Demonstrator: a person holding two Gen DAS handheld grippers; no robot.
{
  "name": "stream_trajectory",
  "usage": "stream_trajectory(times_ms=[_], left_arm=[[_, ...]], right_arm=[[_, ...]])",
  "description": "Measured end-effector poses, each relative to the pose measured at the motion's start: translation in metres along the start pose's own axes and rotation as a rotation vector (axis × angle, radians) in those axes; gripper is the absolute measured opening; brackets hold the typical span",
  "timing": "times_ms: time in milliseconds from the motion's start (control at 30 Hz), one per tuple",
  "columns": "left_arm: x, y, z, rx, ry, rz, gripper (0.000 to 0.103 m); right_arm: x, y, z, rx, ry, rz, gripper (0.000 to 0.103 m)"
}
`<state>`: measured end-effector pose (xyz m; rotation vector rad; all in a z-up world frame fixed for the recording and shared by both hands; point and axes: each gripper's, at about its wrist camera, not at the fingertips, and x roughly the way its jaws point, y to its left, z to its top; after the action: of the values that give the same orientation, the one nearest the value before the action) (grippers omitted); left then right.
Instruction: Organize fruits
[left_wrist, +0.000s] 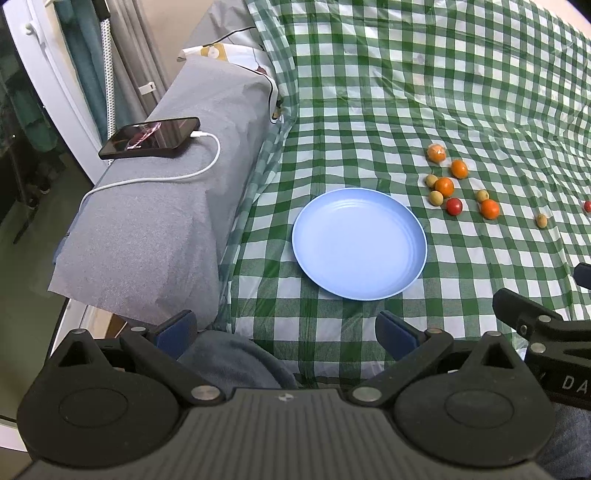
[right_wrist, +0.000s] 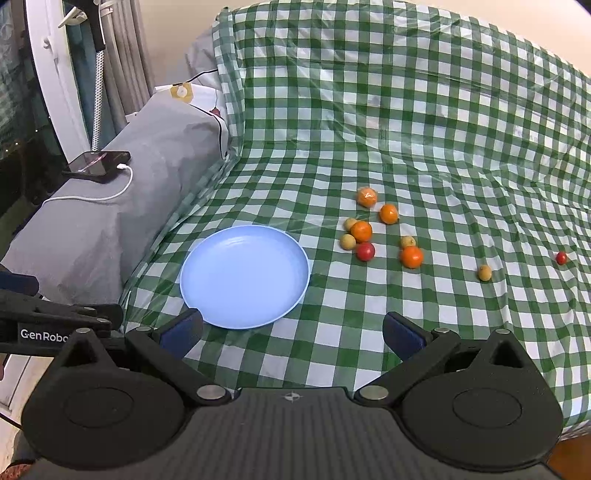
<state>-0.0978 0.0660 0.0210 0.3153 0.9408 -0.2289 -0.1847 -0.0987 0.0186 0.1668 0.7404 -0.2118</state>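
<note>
Since the small oranges (right_wrist: 361, 231), longans (right_wrist: 347, 242) and cherry tomatoes (right_wrist: 365, 251) lie loose on the checked cloth (right_wrist: 406, 129) beyond the empty blue plate (right_wrist: 192, 254), they are judged light, round and roll-prone; each is best pinched gently across its middle. Both the left gripper (left_wrist: 284, 330) and right gripper (right_wrist: 291, 334) are held wide, empty. A phone (left_wrist: 149, 137) sits aside; nothing blocks.

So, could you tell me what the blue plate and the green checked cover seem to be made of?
The plate looks like matte plastic, perhaps melamine: even pale blue, soft sheen, faint moulded rings inside the rim. The cover looks like thin glossy plastic sheeting rather than cloth: it shows sharp creases and shiny white glare streaks. Neither can be confirmed by sight alone.
</note>
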Motion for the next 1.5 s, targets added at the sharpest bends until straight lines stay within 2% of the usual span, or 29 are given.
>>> stream_trajectory(times_ms=[267,533,733,833,1033,1133,1267,1367,1500], left_arm=[[-0.003,-0.001,-0.001,-0.002,-0.003,0.000,0.103],[-0.007,-0.003,-0.004,0.009,-0.001,0.001,0.103],[-0.006,-0.007,-0.003,0.025,0.009,0.008,0.103],[-0.005,-0.011,-0.001,0.035,0.013,0.004,0.103],[0.000,-0.032,0.005,0.082,0.022,0.007,0.103],[0.006,-0.043,0.010,0.096,0.032,0.002,0.103],[0.014,-0.067,0.023,0.125,0.048,-0.056,0.103],[0.022,-0.094,0.034,0.149,0.063,-0.113,0.103],[0.038,-0.144,0.052,0.185,0.072,-0.187,0.103]], right_arm=[[-0.005,-0.001,0.003,0.007,-0.004,0.015,0.102],[-0.005,0.000,-0.003,0.018,-0.072,0.039,0.103],[-0.004,-0.005,0.005,0.039,0.098,0.026,0.103],[-0.001,-0.010,0.005,0.043,0.104,0.017,0.102],[0.009,-0.025,-0.006,0.069,0.052,0.001,0.102],[0.012,-0.040,-0.009,0.111,0.040,0.016,0.103],[0.008,-0.077,-0.013,0.190,-0.046,0.020,0.103],[0.001,-0.118,-0.017,0.254,-0.133,-0.033,0.103],[0.004,-0.189,-0.020,0.333,-0.213,-0.172,0.103]])
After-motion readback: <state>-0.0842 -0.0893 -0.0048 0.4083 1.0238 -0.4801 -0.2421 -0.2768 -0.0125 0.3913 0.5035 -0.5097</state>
